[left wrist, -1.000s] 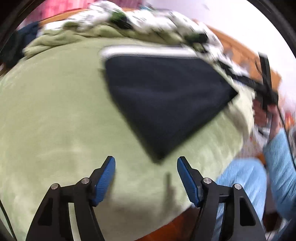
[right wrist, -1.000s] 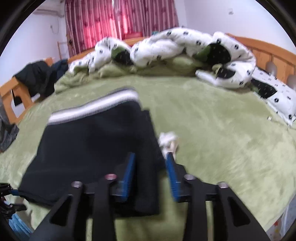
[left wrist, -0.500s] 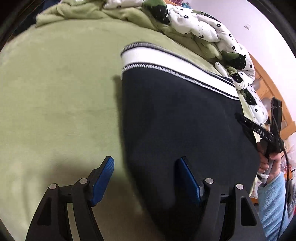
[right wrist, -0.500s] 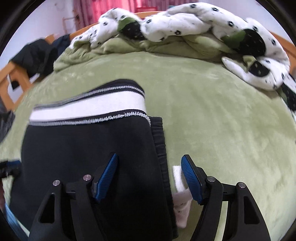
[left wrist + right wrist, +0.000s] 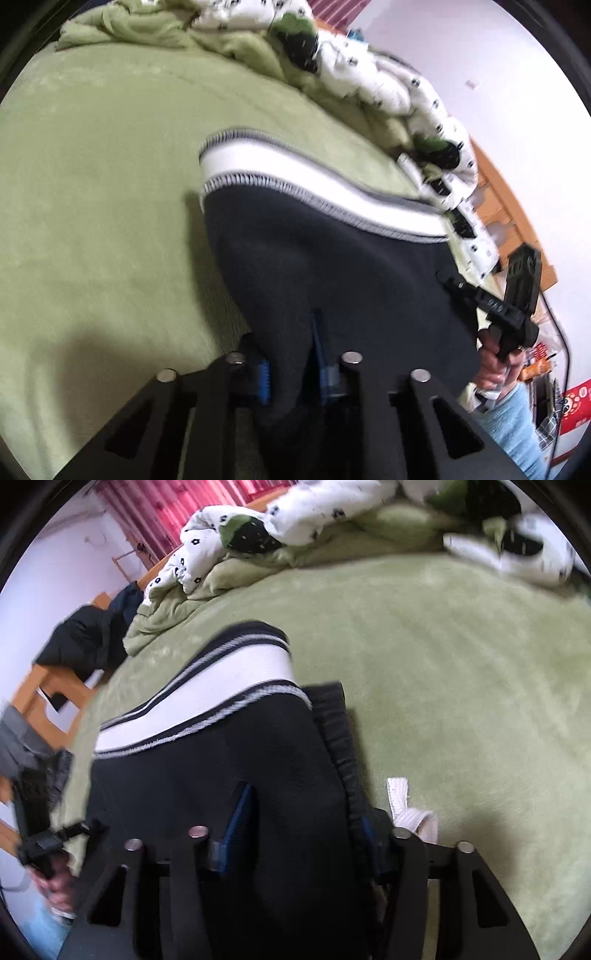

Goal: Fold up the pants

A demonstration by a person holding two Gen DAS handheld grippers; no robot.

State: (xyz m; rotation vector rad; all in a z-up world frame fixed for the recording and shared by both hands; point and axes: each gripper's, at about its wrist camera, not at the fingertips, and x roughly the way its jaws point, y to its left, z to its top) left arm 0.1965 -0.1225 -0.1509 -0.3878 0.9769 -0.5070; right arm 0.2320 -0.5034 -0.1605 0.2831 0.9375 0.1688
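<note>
Dark pants (image 5: 332,266) with a white striped band (image 5: 295,184) lie flat on the green bed (image 5: 92,184). The left gripper (image 5: 291,354) pinches the near left corner of the pants between its blue pads. The right gripper (image 5: 299,834) pinches the near right edge, beside a white drawstring (image 5: 402,808) lying on the bed. A spotted quilt (image 5: 295,520) is heaped at the far side.

Your black pants (image 5: 332,266) carry a white waistband (image 5: 295,177) edged in grey stitching; they lie on a light green blanket (image 5: 92,166), blue pads (image 5: 263,373) gripping
</note>
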